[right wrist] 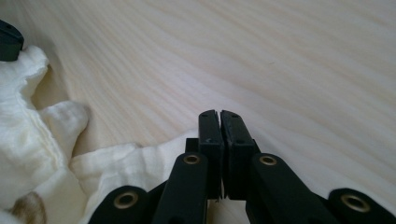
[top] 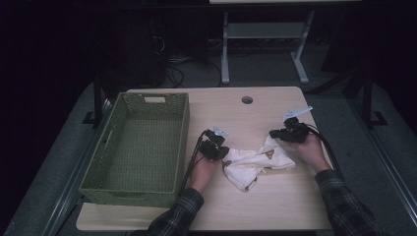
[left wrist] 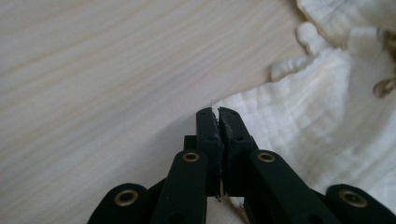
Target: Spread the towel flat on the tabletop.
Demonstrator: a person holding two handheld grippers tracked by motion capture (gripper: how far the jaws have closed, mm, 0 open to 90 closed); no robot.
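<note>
A crumpled cream muslin cloth [top: 256, 163] lies on the near half of the pale wooden table [top: 255, 209], a little right of centre, with brownish printed marks showing in its folds. The person has a hand at each end of it. The left gripper [top: 220, 150] sits at the cloth's left edge, and in the left gripper view its black jaws are pressed together with a thin lip of the cloth's edge [left wrist: 261, 116] caught between them. The right gripper [top: 279, 135] is at the far right corner; in the right gripper view its jaws are likewise squeezed together over the cloth's hem [right wrist: 154, 156], which runs under them, so it looks pinched there too, though the fabric between the pads is hard to make out.

Taking opposite corners like this makes sense for pulling the cloth flat, for folding it or for lifting it without it bunching.

The green woven basket [top: 110, 157] stands empty just left of the left hand [top: 202, 169], close enough to be the likely place for the cloth.
</note>
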